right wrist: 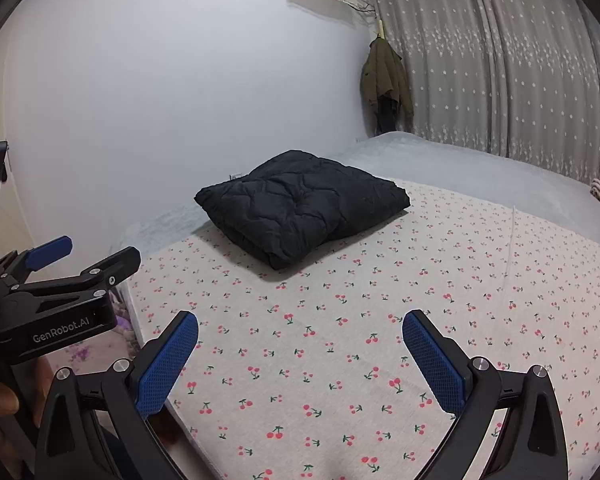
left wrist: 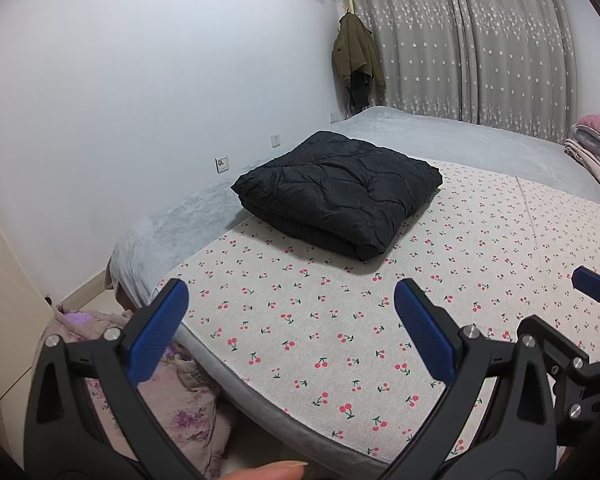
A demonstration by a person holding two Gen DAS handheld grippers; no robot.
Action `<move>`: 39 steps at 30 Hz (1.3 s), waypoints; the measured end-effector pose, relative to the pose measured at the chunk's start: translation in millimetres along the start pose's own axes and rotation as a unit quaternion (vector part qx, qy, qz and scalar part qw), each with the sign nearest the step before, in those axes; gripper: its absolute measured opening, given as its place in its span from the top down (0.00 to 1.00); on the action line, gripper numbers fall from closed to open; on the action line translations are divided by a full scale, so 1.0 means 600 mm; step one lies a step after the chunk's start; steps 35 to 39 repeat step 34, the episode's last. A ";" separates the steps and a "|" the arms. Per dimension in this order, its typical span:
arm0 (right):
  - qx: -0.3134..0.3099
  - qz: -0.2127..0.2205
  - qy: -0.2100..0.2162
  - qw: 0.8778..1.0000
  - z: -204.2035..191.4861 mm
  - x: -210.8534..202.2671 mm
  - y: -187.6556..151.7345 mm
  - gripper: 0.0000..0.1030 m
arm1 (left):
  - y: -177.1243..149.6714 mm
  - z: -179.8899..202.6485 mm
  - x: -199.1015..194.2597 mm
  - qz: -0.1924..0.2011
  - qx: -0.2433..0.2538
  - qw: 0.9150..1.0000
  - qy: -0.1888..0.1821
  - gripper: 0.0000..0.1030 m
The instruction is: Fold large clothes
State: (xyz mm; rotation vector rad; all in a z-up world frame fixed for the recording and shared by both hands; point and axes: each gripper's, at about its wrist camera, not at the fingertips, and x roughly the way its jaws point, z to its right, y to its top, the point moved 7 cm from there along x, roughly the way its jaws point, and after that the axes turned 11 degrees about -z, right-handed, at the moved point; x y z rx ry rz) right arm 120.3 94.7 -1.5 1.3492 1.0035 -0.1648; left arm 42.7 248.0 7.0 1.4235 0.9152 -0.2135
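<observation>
A black quilted garment point(left wrist: 336, 192) lies folded into a thick square on the cherry-print sheet point(left wrist: 340, 320) toward the wall side of the bed; it also shows in the right wrist view point(right wrist: 304, 206). My left gripper point(left wrist: 292, 292) is open and empty, held over the near edge of the bed, well short of the garment. My right gripper point(right wrist: 300, 324) is open and empty, also over the near part of the sheet. The left gripper's body shows at the left of the right wrist view point(right wrist: 52, 276). A blue fingertip point(left wrist: 592, 284) of the right gripper shows at the left wrist view's right edge.
A grey blanket point(left wrist: 440, 136) covers the far part of the bed. Pink and grey bedding point(left wrist: 596, 156) is piled at the right. A floral quilt point(left wrist: 172, 392) lies on the floor by the bed's left corner. A green jacket point(left wrist: 356, 52) hangs by the curtains point(left wrist: 500, 40).
</observation>
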 end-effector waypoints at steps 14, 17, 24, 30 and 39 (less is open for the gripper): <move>-0.006 -0.002 0.002 1.000 0.000 0.001 -0.005 0.00 | -0.003 0.001 -0.008 0.005 -0.003 1.000 0.000 0.01; -0.006 -0.002 0.002 1.000 0.001 0.000 -0.006 0.00 | -0.006 0.001 -0.011 0.004 -0.003 1.000 0.001 0.01; -0.007 -0.002 0.002 1.000 0.001 0.000 -0.007 0.00 | -0.006 0.001 -0.010 0.003 -0.003 1.000 0.000 0.01; -0.007 -0.003 0.001 1.000 0.001 0.001 -0.006 0.00 | -0.006 0.001 -0.011 0.003 -0.003 1.000 0.000 0.01; -0.006 -0.003 0.001 1.000 0.002 0.001 -0.007 0.00 | -0.006 0.001 -0.010 0.003 -0.003 1.000 0.001 0.01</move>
